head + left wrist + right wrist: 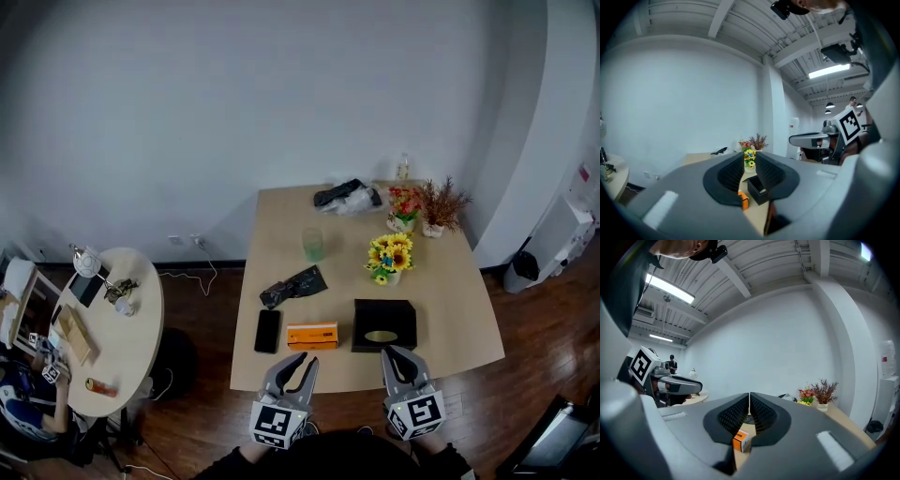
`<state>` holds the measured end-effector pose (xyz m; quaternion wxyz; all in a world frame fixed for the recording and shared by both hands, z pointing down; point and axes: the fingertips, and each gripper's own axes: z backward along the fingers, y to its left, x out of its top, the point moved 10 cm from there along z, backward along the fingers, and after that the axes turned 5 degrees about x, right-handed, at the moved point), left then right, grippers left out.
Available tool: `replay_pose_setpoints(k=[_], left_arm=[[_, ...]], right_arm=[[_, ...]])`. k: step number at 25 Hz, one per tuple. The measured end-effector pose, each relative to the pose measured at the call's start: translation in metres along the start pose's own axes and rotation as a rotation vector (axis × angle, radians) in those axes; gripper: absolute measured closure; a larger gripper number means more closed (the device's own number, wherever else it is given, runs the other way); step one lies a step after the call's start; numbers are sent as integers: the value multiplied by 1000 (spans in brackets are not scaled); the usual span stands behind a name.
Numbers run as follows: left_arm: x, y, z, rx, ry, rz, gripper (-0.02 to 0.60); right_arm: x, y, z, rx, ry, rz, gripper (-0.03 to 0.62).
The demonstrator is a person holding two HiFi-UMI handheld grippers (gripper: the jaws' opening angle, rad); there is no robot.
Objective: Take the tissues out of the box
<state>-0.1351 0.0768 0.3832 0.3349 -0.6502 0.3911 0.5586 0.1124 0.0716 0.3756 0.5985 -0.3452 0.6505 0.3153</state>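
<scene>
Tissue box (383, 325) on table (281, 234), right of carton (311, 335).

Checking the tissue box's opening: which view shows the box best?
The head view: the tissue box shows from above, oval opening up. The left gripper view shows a small part; the right gripper view doesn't show it.

No words or numbers can be read in any view. The small flat orange cardboard box (312, 335), lower centre of the head view, bears dark print too small to make out. The white marker cubes (271, 424) (415, 415) at the bottom edge carry only black-and-white square patterns.
</scene>
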Motion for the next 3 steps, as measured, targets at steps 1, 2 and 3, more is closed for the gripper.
replay_pose_setpoints(k=[1,2,3], left_arm=[[-1,0,-1,-1,8,-1,526],[-1,-1,-1,-2,16,-2,526],[-2,-2,-2,-3,22,-4,525]], right_arm=[[0,-1,0,2,0,1,594],[0,-2,-1,4,0,3,594],[0,-3,-1,6,-1,4,594]])
